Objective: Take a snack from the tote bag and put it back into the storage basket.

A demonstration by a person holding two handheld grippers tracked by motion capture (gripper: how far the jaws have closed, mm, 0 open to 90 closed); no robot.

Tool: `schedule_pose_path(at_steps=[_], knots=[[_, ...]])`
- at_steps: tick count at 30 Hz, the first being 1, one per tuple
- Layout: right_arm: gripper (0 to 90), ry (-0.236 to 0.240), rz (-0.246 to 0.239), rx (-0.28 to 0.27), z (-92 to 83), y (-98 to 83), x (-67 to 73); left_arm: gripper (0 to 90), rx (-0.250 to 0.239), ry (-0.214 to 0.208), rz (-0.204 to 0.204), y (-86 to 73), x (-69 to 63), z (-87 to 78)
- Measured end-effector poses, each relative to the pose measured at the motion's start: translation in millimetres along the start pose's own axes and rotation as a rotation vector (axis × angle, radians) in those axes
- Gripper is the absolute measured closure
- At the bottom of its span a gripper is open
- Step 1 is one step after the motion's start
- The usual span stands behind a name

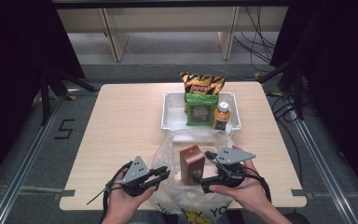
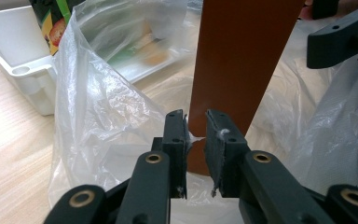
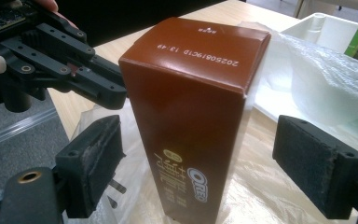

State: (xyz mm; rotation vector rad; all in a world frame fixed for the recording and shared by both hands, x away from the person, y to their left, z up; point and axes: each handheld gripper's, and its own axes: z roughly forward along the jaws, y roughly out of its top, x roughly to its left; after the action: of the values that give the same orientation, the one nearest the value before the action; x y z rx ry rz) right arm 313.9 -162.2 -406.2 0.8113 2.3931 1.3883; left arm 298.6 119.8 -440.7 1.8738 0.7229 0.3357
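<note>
A tall brown carton (image 1: 192, 161) stands upright on a clear plastic bag (image 1: 175, 142) near the table's front edge. In the left gripper view my left gripper (image 2: 196, 135) is shut on a pinch of the bag's film (image 2: 102, 116), just in front of the carton (image 2: 237, 60). My left gripper (image 1: 165, 173) sits at the bag's left side. My right gripper (image 3: 200, 140) is open, with a pad on each side of the carton (image 3: 191, 116) and a gap to both. It comes in from the carton's right (image 1: 204, 168).
A white tray (image 1: 168, 116) behind the bag holds a striped snack bag (image 1: 202, 84), a green packet (image 1: 199, 109) and an orange bottle (image 1: 222, 114). The bag's printed end hangs over the table's front edge. Bare wood lies to the left.
</note>
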Motion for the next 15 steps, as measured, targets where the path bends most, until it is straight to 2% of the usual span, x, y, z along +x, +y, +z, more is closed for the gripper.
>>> schedule_pose_path(at_steps=[1, 3, 4, 5, 6, 7, 8, 9, 11, 12, 13, 14, 15], knots=[[15.8, -0.012, -0.018, -0.013, 1.6, 0.6, -0.7, 77.3, 0.001, 0.014, -0.006, 0.2, -0.6, -0.7], [15.6, 0.005, -0.004, -0.002, 4.4, 1.2, -0.3, 77.3, 0.001, 0.015, -0.010, 0.3, -0.1, -1.0], [15.5, -0.009, -0.017, -0.014, 6.3, 1.0, -0.4, 77.3, 0.001, 0.012, -0.010, 0.3, 0.1, -0.8], [14.9, -0.003, 0.013, -0.003, 7.0, 1.4, 1.8, 77.3, -0.002, 0.011, -0.013, 0.0, 0.2, -0.4], [14.8, -0.004, 0.017, 0.004, 8.0, 1.8, 1.6, 77.2, -0.003, -0.001, -0.007, -0.1, 0.9, 0.3], [14.9, 0.001, 0.007, 0.015, 8.7, 1.5, 2.0, 77.2, -0.004, 0.005, -0.022, -0.5, -0.2, 0.8], [14.9, -0.003, -0.027, -0.004, 10.9, 2.6, -0.1, 77.1, 0.002, 0.005, 0.001, 0.1, 0.5, 1.0], [14.8, -0.009, -0.010, -0.006, 12.4, 2.7, 1.4, 76.9, 0.003, 0.009, -0.010, 0.2, -0.8, 1.5], [14.7, 0.007, -0.022, 0.010, 12.7, 3.3, 0.6, 76.9, 0.001, -0.009, -0.005, 1.7, -1.2, 3.8], [14.5, -0.004, -0.004, 0.006, 13.5, 3.5, 1.4, 76.9, 0.003, 0.000, 0.002, 2.9, -2.3, 4.6], [14.5, -0.015, -0.027, -0.005, 14.1, 3.5, 0.0, 76.9, 0.002, -0.003, 0.006, 3.8, -3.0, 5.7], [14.4, -0.022, -0.029, -0.013, 14.9, 3.5, 0.3, 76.9, 0.003, -0.006, 0.012, 4.6, -3.6, 6.5], [14.3, -0.014, -0.035, 0.003, 14.5, 3.7, 0.0, 76.9, 0.002, -0.007, 0.009, 4.8, -4.5, 7.3]])
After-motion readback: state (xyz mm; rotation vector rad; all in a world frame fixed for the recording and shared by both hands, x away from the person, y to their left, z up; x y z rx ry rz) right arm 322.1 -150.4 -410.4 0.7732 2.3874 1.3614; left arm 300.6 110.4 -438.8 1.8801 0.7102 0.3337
